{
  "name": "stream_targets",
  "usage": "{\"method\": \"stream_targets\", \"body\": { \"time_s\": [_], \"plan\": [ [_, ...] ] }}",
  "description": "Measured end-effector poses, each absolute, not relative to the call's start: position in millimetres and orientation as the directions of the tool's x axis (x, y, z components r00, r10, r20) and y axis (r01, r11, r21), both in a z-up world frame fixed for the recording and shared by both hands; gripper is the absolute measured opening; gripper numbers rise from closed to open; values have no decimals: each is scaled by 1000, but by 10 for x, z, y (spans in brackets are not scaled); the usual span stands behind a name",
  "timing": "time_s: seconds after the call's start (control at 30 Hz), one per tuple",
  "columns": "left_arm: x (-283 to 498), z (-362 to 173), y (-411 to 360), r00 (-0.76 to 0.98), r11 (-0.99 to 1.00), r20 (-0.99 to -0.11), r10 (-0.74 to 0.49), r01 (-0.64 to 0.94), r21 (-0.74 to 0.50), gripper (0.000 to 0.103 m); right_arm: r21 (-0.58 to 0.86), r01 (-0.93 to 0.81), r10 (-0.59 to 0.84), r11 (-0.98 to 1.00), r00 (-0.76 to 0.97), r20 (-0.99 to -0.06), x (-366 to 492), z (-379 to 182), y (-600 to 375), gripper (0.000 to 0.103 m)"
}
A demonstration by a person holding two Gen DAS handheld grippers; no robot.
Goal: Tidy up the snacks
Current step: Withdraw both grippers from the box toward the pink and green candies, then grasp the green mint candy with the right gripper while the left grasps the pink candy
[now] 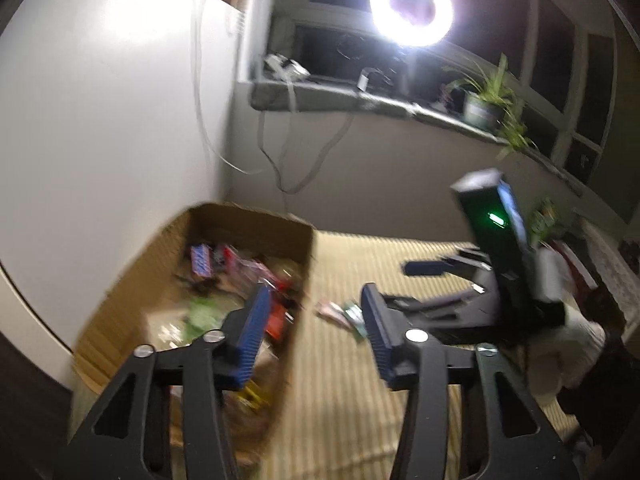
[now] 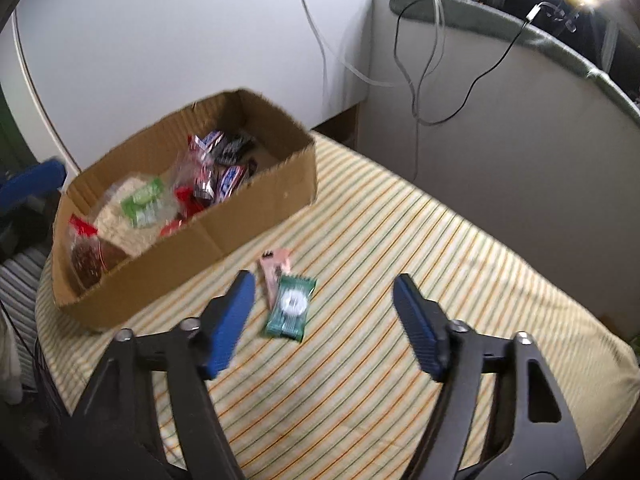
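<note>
Holding my right hand-held gripper (image 2: 324, 308) over the striped cloth (image 2: 400, 240) on the bench, I see its blue pads standing well apart with nothing between them. Just beyond and between the pads lies a green snack packet (image 2: 291, 306) flat on the cloth, and touching its upper left edge is a pink snack packet (image 2: 274, 266). Neither pad touches either packet.

To the left of both packets stands the cardboard box (image 2: 224, 232), open at the top, its near wall close to the pink one. Inside I can make out chocolate bars (image 2: 224, 180) in dark and red wrappers toward the far end, a clear bag with a green label (image 2: 142, 200) in the middle, and a bag of something dark with a red top (image 2: 86, 252) at the near corner.

My left hand-held gripper (image 1: 316, 328) hangs over the near right corner of the box, one pad above the box's contents and the other above the cloth. Its pads are narrower than the right one's and grip nothing. That view is smeared, so the two small packets (image 1: 344, 316) on the cloth show only as pale and green streaks, probably the same pair. Beyond them the right tool's black body (image 1: 492, 264) shows with a green light.
</note>
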State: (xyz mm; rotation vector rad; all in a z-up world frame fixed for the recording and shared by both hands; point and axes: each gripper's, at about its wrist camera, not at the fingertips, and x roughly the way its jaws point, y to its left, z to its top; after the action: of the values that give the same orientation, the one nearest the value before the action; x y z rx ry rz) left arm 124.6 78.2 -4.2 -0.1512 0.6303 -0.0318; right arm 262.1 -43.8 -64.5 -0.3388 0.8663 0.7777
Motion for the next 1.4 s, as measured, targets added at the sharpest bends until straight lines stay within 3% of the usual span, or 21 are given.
{"method": "stream_targets", "body": {
  "time_s": [0.17, 0.33, 0.4, 0.57, 0.8, 1.03, 1.17, 1.3, 1.4],
  "plan": [
    [1182, -227, 545, 773, 983, -618, -142, 38, -177, 31, 66, -745, 474, 664, 350, -808, 2625, -836, -387, 52],
    [1217, -397, 397, 738, 983, -655, -162, 59, -176, 28, 81, -762, 481, 643, 319, -817, 2616, -939, -336, 46],
    [1257, -438, 361, 729, 983, -665, -162, 63, -171, 28, 63, -768, 464, 638, 318, -827, 2620, -984, -303, 39],
    [1369, -517, 307, 717, 985, -680, -153, 53, -165, 27, 65, -776, 460, 628, 303, -834, 2685, -1062, -288, 37],
    [1600, -670, 192, 696, 989, -708, -121, 23, -147, 27, 61, -802, 476, 595, 290, -830, 2772, -1072, -443, 24],
    [1885, -798, 137, 673, 991, -738, -58, -49, -122, 27, 52, -806, 476, 589, 294, -829, 2917, -1067, -698, 24],
    [2016, -891, 68, 648, 989, -761, 3, -112, -92, 30, 39, -810, 479, 586, 307, -822, 2938, -1061, -857, 24],
    [2100, -954, 78, 639, 974, -766, 72, -211, -85, 50, 51, -817, 500, 574, 301, -812, 2947, -1062, -983, 24],
    [2175, -985, 168, 614, 945, -778, 132, -315, -89, 53, 52, -822, 516, 567, 305, -801, 2953, -1066, -1094, 24]
  ]
}}
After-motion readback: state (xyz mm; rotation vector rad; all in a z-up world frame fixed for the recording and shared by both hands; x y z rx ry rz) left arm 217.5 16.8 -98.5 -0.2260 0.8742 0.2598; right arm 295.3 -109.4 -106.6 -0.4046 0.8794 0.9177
